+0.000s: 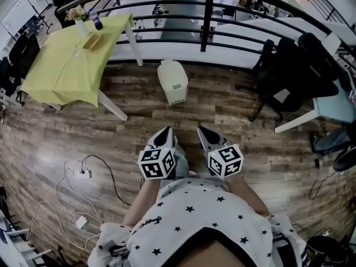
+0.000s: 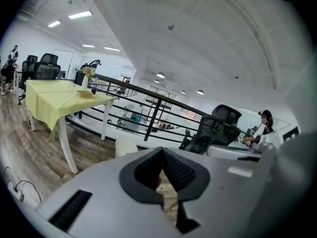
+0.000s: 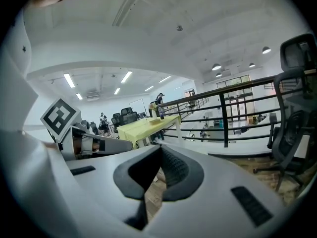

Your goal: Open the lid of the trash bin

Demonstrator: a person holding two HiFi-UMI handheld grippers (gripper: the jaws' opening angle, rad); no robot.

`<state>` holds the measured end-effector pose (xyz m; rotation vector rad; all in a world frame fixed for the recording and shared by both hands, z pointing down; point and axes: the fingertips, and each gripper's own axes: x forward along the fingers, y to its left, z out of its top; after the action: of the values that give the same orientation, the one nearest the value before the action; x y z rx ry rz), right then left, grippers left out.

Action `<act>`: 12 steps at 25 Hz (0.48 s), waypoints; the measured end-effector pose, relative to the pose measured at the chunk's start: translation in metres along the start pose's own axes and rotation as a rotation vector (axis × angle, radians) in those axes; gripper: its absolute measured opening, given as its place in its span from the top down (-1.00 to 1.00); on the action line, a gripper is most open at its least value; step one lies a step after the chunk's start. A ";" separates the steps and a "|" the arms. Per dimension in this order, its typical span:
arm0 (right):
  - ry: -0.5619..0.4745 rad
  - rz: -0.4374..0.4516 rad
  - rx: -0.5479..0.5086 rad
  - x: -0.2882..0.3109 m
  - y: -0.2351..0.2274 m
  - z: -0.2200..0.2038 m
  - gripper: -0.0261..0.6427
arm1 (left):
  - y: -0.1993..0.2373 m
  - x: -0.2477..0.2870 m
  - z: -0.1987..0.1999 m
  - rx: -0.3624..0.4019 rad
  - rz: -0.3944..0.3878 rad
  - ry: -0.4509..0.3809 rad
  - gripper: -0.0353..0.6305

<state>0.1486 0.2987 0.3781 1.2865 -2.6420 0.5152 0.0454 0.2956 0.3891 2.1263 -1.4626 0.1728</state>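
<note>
At the left stands a desk (image 1: pixel 72 65) draped in yellow cloth. The left gripper (image 1: pixel 166 131) is held close to the person's body, clenched on nothing, jaws meeting at the tips. Well ahead of it on the wood floor, near the black railing (image 1: pixel 207 15), sits the white trash bin (image 1: pixel 173 81) with its lid down. The right gripper (image 1: pixel 202 131) is likewise closed and empty. A black office chair (image 1: pixel 281 74) stands far right.

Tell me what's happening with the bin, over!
Left gripper and right gripper shut, empty. Trash bin ahead on floor, lid down, untouched. Nothing between grippers and bin.
</note>
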 end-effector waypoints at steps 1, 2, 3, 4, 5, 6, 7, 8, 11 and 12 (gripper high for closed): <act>0.002 -0.001 0.000 0.005 -0.004 0.002 0.94 | 0.002 0.006 0.003 0.000 -0.001 0.001 0.87; 0.004 -0.002 -0.001 0.011 -0.008 0.005 0.94 | 0.005 0.012 0.007 -0.001 -0.001 0.003 0.87; 0.005 -0.003 -0.002 0.017 -0.011 0.008 0.94 | 0.008 0.019 0.011 -0.003 0.000 0.004 0.87; 0.006 -0.004 -0.005 0.024 -0.015 0.011 0.94 | 0.012 0.025 0.015 -0.006 0.002 0.004 0.87; 0.006 -0.005 -0.007 0.030 -0.019 0.014 0.94 | 0.015 0.031 0.018 -0.010 0.003 0.005 0.87; 0.007 -0.005 -0.010 0.036 -0.024 0.018 0.94 | 0.018 0.038 0.022 -0.013 0.003 0.005 0.87; 0.008 -0.004 -0.014 0.043 -0.028 0.021 0.94 | 0.021 0.044 0.026 -0.016 0.003 0.005 0.87; 0.009 -0.004 -0.018 0.049 -0.032 0.025 0.94 | 0.024 0.050 0.029 -0.017 0.004 0.005 0.87; 0.015 -0.007 -0.023 0.069 -0.042 0.035 0.94 | 0.035 0.067 0.041 -0.019 0.005 0.011 0.87; 0.017 -0.010 -0.021 0.077 -0.046 0.039 0.94 | 0.038 0.073 0.045 -0.020 0.004 0.014 0.87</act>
<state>0.1376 0.2020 0.3749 1.2820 -2.6187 0.4933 0.0314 0.2025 0.3943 2.1029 -1.4548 0.1735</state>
